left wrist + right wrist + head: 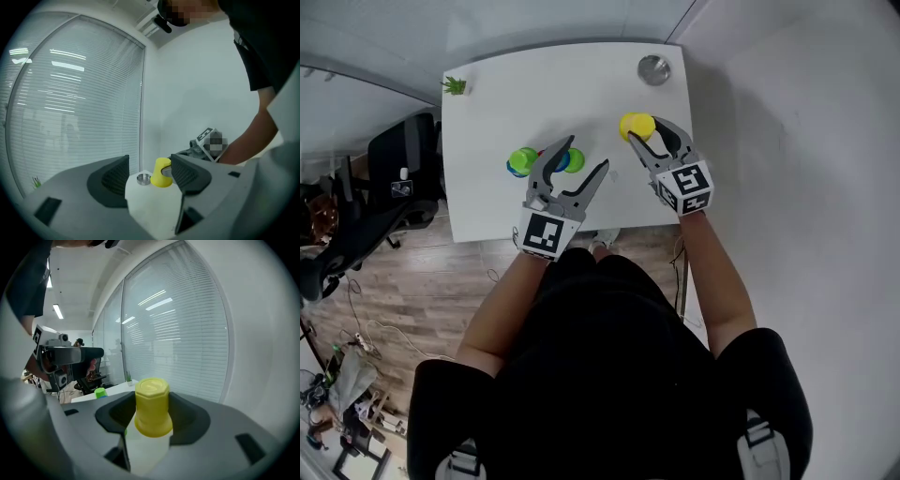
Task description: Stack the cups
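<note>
Right gripper (pixel 647 131): jaws closed part-way on 1 yellow plastic cup (pixel 152 406), held over the white rectangular table (pixel 534 94). The right gripper view shows what the head view does not: the cup is upside down, its faceted base uppermost and its wider rim lowest, with a dark pad pressing on each side. In the head view the cup appears only as a yellow disc between the jaw tips.

Left gripper (pixel 588 155): jaws wide apart, nothing between the pads. The left gripper view looks across the table to the yellow cup and, just beside it, a small round metal dish (pixel 144 178); the right gripper's marker cube is visible behind them.

Only the head view shows the cluster of green and blue plastic cups (pixel 523 161) on the table, partly covered by the left gripper's jaws. Their exact count cannot be determined. A small potted plant (pixel 455 86) stands at the far left corner of the table
</note>
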`<state>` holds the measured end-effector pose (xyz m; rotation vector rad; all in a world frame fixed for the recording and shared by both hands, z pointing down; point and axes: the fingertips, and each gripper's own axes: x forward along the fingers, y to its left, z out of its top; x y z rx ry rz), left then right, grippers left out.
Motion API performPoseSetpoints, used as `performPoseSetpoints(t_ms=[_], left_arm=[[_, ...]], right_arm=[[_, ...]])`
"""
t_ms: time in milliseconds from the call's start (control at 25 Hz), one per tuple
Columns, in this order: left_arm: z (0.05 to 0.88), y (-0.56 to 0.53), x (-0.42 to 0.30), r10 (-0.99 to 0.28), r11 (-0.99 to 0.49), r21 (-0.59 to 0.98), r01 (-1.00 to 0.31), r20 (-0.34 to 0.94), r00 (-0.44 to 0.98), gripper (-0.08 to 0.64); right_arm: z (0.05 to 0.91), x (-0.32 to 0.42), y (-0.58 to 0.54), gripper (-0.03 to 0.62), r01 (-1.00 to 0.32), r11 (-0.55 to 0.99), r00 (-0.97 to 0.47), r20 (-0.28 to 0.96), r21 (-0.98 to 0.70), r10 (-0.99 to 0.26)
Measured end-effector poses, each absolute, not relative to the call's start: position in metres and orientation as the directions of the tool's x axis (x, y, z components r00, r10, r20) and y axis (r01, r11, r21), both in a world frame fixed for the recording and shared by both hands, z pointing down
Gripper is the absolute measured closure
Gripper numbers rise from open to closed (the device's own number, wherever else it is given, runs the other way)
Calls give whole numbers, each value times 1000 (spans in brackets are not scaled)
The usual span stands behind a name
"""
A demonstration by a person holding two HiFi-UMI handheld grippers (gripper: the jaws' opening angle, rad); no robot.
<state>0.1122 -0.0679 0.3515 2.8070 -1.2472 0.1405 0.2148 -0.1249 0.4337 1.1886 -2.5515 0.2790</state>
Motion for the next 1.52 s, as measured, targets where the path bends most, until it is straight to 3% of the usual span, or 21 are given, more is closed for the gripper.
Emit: performPoseSetpoints(t_ms=[440,1520], left_arm=[[352,-44,27,-755,-647,-36,-762,169,633,284],[423,-54,-71,-722,-668,-50,-743,285,630,290]], right_arm=[[391,130,-89,371,-697,716,-676,371,-42,-637],[451,-12,-74,365,-626,777,-707,468,-64,-530]])
